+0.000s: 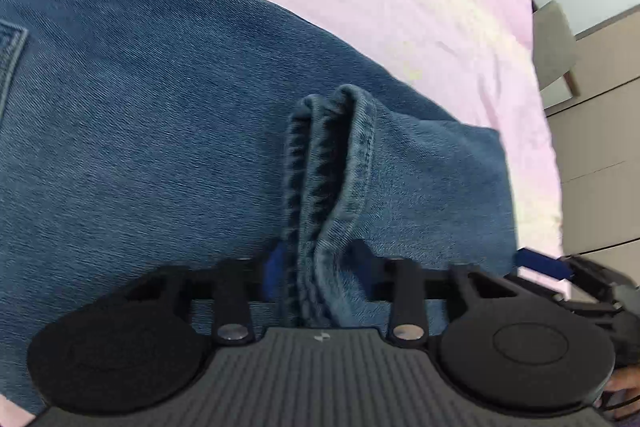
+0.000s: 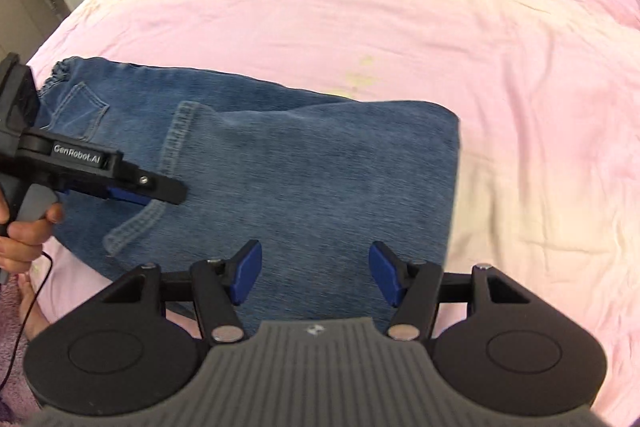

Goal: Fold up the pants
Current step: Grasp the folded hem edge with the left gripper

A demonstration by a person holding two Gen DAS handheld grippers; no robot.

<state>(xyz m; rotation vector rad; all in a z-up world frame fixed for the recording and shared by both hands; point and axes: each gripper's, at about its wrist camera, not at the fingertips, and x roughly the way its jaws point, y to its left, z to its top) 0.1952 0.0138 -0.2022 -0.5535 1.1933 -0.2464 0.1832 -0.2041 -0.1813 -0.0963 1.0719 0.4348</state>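
So the jeans (image 2: 280,171) are lying already doubled over on the pink bedsheet (image 2: 400,7), filling the lower left and centre of the right wrist view, with the fold edge running down the right side of the denim. Denim like this looks fairly heavy and floppy, not slippery, and it should hold a crease okay but sag if you only lift one corner. Best place to grab, I'd say, is a stitched hem or seam, since it's thicker and gives the pads something to bite.

That's what the left gripper (image 1: 320,267) is doing: its jaws are clamped on the bunched hem (image 1: 332,163), which stands up between the fingers in the centre of the left wrist view. The right gripper (image 2: 316,277) hangs over the lower edge of the denim with jaws apart and nothing between them.

Nothing's really in the way on the bed. There's a back pocket (image 2: 80,111) at upper left, chairs (image 1: 556,47) off the bed's edge, and kitchen clutter far off at top left.
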